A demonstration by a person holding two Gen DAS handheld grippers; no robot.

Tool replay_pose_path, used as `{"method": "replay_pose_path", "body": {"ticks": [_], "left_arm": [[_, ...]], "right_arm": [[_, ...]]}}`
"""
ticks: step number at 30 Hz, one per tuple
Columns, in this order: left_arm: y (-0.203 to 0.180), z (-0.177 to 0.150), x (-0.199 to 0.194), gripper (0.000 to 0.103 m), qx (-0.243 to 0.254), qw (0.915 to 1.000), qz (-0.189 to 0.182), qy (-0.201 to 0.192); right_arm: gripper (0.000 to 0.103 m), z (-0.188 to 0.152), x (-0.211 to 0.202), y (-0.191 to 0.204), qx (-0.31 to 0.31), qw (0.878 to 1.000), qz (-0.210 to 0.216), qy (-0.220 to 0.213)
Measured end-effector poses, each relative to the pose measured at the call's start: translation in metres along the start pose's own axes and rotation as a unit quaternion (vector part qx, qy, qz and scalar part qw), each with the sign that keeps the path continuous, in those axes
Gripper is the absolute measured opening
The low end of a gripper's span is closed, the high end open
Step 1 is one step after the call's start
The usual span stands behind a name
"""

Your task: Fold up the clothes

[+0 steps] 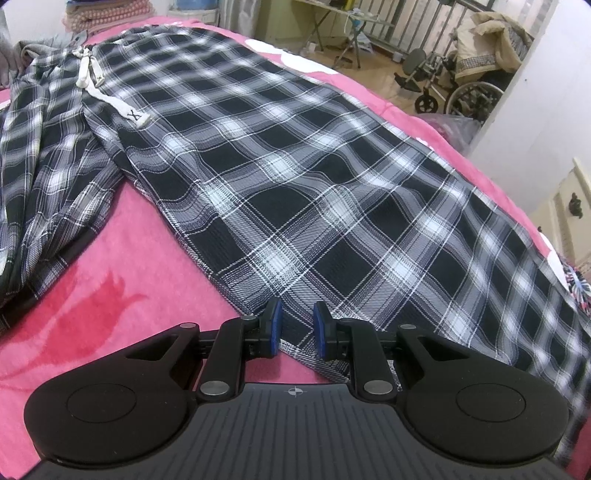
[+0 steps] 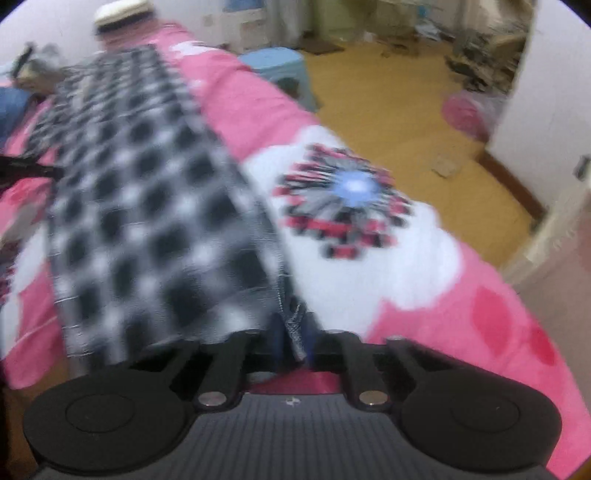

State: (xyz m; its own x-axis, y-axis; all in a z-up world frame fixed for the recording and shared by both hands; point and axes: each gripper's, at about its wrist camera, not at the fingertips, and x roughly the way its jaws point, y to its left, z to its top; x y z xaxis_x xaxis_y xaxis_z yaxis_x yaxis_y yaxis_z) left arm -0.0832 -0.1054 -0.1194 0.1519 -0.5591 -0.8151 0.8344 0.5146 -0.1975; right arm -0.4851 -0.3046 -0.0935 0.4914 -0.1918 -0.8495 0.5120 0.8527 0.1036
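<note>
Black-and-white plaid trousers [image 1: 280,177] lie spread on a pink bed [image 1: 110,280], waist and white drawstring [image 1: 92,74] at the far left. My left gripper [image 1: 297,325] is open, its blue pads on either side of the near edge of one trouser leg. In the blurred right wrist view my right gripper [image 2: 293,332] is shut on the hem corner of the plaid trouser leg [image 2: 147,206], which drapes away from it over the bed.
The pink blanket has a white patch with a flower print [image 2: 347,199]. The bed's right edge drops to a wooden floor [image 2: 388,103] with a blue stool [image 2: 280,66]. A wheelchair [image 1: 454,85] stands beyond the bed. Folded cloth [image 1: 107,14] lies at the head.
</note>
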Motion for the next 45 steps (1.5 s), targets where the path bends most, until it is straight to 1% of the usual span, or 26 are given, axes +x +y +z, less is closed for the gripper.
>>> {"method": "replay_pose_path", "body": {"ticks": [2,3,5,6,7,9,13,16,18,21,24,29,30,31,32,33,34,36,37,39,42,44,45], "left_arm": [[-0.001,0.000,0.001,0.019,0.000,1.0000,0.002,-0.001],[-0.002,0.000,0.001,0.019,0.000,1.0000,0.003,-0.001],[-0.003,0.001,0.001,0.019,0.000,1.0000,0.004,-0.001],[-0.002,0.001,0.001,0.019,-0.001,1.0000,0.003,0.000],[-0.002,0.001,0.000,0.019,-0.002,1.0000,0.002,0.000],[-0.001,0.001,0.000,0.019,-0.004,1.0000,-0.001,-0.001],[0.000,0.001,0.001,0.019,-0.007,1.0000,-0.002,-0.002],[0.001,0.001,0.000,0.019,-0.009,1.0000,-0.003,-0.002],[0.001,0.000,0.000,0.019,-0.010,0.9999,-0.003,-0.003],[0.001,0.000,0.000,0.019,-0.011,0.9999,-0.004,-0.003],[0.001,0.000,0.000,0.019,-0.012,0.9999,-0.004,-0.003],[0.001,0.000,0.001,0.019,-0.009,0.9999,-0.004,-0.002],[0.001,0.000,0.001,0.019,-0.009,1.0000,-0.003,-0.002],[0.001,0.000,0.001,0.019,-0.008,1.0000,-0.003,-0.002],[0.000,0.000,0.001,0.019,-0.008,1.0000,-0.002,-0.002],[0.001,0.000,0.001,0.019,-0.007,1.0000,-0.002,-0.002],[0.001,0.000,0.001,0.019,-0.007,1.0000,-0.002,-0.002],[0.000,0.000,0.000,0.019,-0.008,1.0000,-0.002,-0.002],[-0.001,-0.001,0.000,0.019,-0.008,1.0000,-0.002,-0.002],[-0.001,-0.001,0.000,0.019,-0.009,1.0000,-0.002,-0.003],[-0.001,-0.001,0.001,0.019,-0.009,0.9999,-0.002,-0.003],[0.000,-0.001,0.001,0.019,-0.010,0.9999,-0.004,-0.003],[0.001,0.000,0.001,0.019,-0.012,0.9999,-0.005,-0.003]], "right_arm": [[0.007,0.000,0.002,0.006,-0.006,1.000,0.012,0.003],[0.007,0.000,0.001,0.018,-0.020,1.000,0.020,-0.002],[0.009,-0.001,0.002,0.043,-0.055,0.998,0.016,-0.005],[0.014,-0.002,0.004,0.055,-0.074,0.997,0.012,-0.006],[0.024,-0.002,0.006,0.063,-0.086,0.996,0.010,-0.006],[0.033,-0.004,0.008,0.070,-0.090,0.996,0.014,-0.002],[0.034,-0.009,-0.004,0.066,-0.064,0.997,0.034,0.000],[0.034,-0.016,-0.018,0.059,-0.046,0.998,0.031,-0.008],[0.034,-0.019,-0.025,0.054,-0.045,0.999,0.014,-0.014],[0.033,-0.022,-0.022,0.044,-0.069,0.997,-0.036,-0.011],[0.032,-0.023,-0.012,0.031,-0.067,0.996,-0.058,-0.004],[0.027,-0.025,-0.006,0.024,-0.048,0.998,-0.049,-0.008],[0.025,-0.025,-0.005,0.023,-0.044,0.998,-0.046,-0.009],[0.017,-0.026,-0.004,0.022,-0.040,0.998,-0.044,-0.010],[0.013,-0.026,-0.003,0.021,-0.037,0.998,-0.041,-0.011],[0.005,-0.026,-0.002,0.020,-0.033,0.999,-0.039,-0.012],[0.001,-0.027,-0.001,0.018,-0.029,0.999,-0.036,-0.013],[0.000,-0.028,0.001,0.016,-0.021,0.999,-0.031,-0.015],[0.000,-0.029,-0.001,0.010,0.004,1.000,-0.022,-0.017],[0.000,-0.038,-0.005,-0.013,0.094,0.995,-0.009,-0.018],[0.000,-0.055,-0.004,-0.042,0.207,0.978,0.013,-0.012],[0.000,-0.063,-0.003,-0.056,0.269,0.963,0.025,-0.009],[0.000,-0.064,-0.004,-0.059,0.285,0.958,0.024,-0.006]]}}
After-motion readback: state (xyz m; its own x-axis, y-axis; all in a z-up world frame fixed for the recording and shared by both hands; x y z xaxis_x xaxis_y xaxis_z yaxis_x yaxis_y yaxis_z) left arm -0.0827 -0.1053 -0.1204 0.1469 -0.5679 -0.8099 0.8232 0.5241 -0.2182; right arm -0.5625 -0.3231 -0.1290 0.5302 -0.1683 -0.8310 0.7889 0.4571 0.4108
